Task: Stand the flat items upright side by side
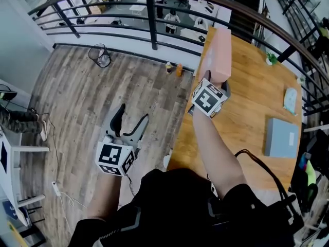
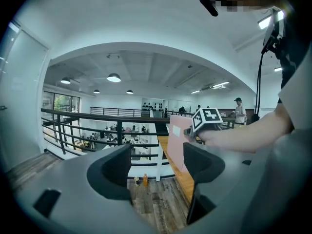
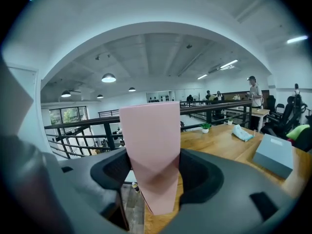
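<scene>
The right gripper view shows the right gripper clenched on a pink flat item, maybe a book or a thin box. The jaws press its two broad faces from both sides, and the item rises on its end above them. I think it is held by the faces so that it can be set on a narrow edge without falling over.

In the head view the pink item is over the far left part of the wooden table, close to the table's left edge. Whether its lower edge already touches the wood I cannot tell, because the gripper covers it. A grey flat item lies on its broad face at the right side of the table, well apart from the pink one, so it is not yet stood up.

The right forearm reaches forward over the near left corner of the table, and the gripper points a little downward.

The left gripper hangs beside the table, over the wooden floor. Its jaws are apart with nothing between them. It looks ready to help later.
</scene>
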A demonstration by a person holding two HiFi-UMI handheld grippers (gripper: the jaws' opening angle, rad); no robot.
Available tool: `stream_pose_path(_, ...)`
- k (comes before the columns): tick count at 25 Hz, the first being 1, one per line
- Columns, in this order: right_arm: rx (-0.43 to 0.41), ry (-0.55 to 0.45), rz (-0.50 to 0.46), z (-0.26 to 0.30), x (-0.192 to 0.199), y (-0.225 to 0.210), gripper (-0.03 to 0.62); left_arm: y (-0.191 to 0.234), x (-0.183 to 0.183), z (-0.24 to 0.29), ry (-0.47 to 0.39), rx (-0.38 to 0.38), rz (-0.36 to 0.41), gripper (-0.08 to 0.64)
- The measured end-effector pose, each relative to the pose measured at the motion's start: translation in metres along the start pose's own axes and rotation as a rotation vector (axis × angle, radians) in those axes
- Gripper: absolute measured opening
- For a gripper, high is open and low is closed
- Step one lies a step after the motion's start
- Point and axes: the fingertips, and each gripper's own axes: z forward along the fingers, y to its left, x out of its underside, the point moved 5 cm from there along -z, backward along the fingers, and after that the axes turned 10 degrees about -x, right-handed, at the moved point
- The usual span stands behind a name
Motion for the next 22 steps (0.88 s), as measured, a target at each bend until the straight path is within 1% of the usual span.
stream_pose_path(3,0.006,-0.001,0.022,0.007,-0.001,0.000,0.307,-0.002,0.001,-0.001,0.000,0.001,-0.011,0.351)
stream_pose_path(7,0.001,-0.004,0.040,0.016,-0.004,0.006,0.311,-0.003,-0.001,-0.005,0.001,-0.007,-0.007,0.351)
stream_pose_path(15,-0.019,0.000,0.029,0.017,-0.006,0.010,0.314,-0.011,-0.001,-0.014,0.007,-0.007,-0.008,0.350)
stream_pose_path(17,-0.041,0.013,0.029,0.017,-0.004,0.009,0.316,-0.013,0.000,-0.015,0.007,-0.006,-0.004,0.350)
stream_pose_path(19,-0.078,0.031,0.031,0.018,0.000,0.008,0.347,-0.014,0.000,-0.016,0.006,-0.004,-0.004,0.349)
stream_pose_path(22,-0.134,0.039,0.027,0.008,0.002,0.007,0.371,-0.017,-0.002,-0.016,0.001,0.006,-0.003,0.349)
